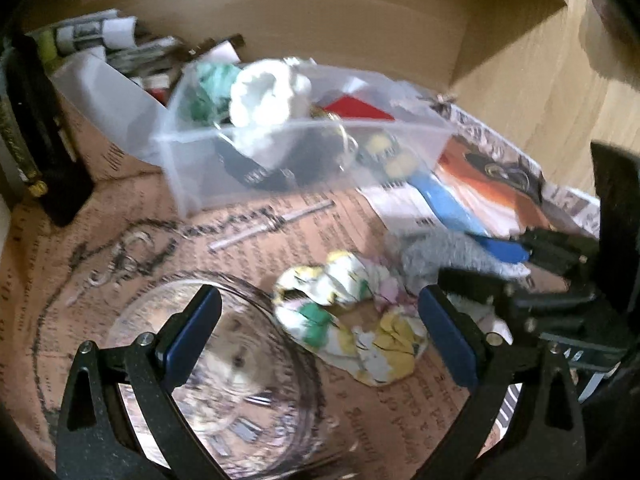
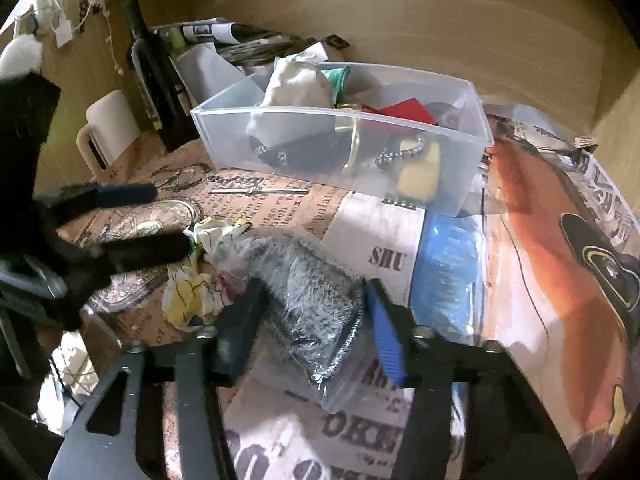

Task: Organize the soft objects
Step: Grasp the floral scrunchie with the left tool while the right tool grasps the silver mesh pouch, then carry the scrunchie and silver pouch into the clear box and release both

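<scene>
A clear plastic bin (image 1: 208,160) (image 2: 224,136) stands at the back and holds a white soft item (image 1: 264,96) (image 2: 296,80), a green one (image 1: 208,88) and small oddments. A crumpled floral cloth (image 1: 352,320) (image 2: 188,284) lies on the printed paper. A grey fuzzy item in a clear bag (image 2: 308,288) (image 1: 444,256) lies beside it. My left gripper (image 1: 320,320) is open, its fingers either side of the floral cloth. My right gripper (image 2: 312,300) has its fingers either side of the grey fuzzy item, close against it.
A glass bowl (image 1: 224,380) sits under the left gripper's left finger. A dark bottle (image 2: 148,64), a white mug (image 2: 108,128) and a box of papers (image 1: 116,56) stand at the back left. A blue item (image 2: 448,264) and posters lie to the right. Wooden walls enclose the space.
</scene>
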`<action>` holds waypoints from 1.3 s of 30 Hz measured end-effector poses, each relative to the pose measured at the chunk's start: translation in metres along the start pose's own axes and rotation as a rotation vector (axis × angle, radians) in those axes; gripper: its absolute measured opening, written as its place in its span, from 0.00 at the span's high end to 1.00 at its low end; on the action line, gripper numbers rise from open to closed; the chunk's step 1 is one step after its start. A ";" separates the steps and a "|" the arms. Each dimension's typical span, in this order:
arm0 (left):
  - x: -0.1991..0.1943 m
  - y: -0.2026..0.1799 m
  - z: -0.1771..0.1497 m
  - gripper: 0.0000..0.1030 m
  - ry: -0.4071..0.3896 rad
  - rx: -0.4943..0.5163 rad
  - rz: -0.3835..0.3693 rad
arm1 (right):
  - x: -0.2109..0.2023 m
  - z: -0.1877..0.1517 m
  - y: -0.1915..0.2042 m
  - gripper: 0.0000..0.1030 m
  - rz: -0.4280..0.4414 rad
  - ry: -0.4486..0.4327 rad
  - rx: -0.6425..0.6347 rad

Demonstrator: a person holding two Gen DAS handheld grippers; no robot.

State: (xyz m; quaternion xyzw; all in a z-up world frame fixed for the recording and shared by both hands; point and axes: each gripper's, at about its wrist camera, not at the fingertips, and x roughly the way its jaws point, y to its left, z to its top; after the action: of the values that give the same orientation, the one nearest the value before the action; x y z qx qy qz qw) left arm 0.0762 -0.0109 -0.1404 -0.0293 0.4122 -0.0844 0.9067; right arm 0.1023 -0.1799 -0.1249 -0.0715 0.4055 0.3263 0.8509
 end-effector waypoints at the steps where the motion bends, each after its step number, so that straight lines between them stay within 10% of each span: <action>1: 0.003 -0.001 -0.001 0.03 0.011 0.005 -0.005 | -0.002 0.000 -0.001 0.64 -0.002 -0.004 0.005; 6: 0.018 -0.008 -0.007 0.05 0.030 0.014 -0.018 | -0.011 -0.001 -0.004 0.72 -0.018 -0.040 0.020; 15: 0.016 -0.013 -0.003 0.68 0.022 0.041 -0.061 | -0.029 0.008 -0.011 0.76 -0.039 -0.111 0.035; 39: -0.033 -0.017 0.093 0.71 -0.259 0.058 -0.021 | -0.069 0.071 -0.026 0.76 -0.100 -0.358 0.026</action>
State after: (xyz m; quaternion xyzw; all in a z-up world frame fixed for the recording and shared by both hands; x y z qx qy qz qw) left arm 0.1227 -0.0233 -0.0523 -0.0178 0.2886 -0.1014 0.9519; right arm 0.1327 -0.2068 -0.0307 -0.0217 0.2478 0.2858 0.9254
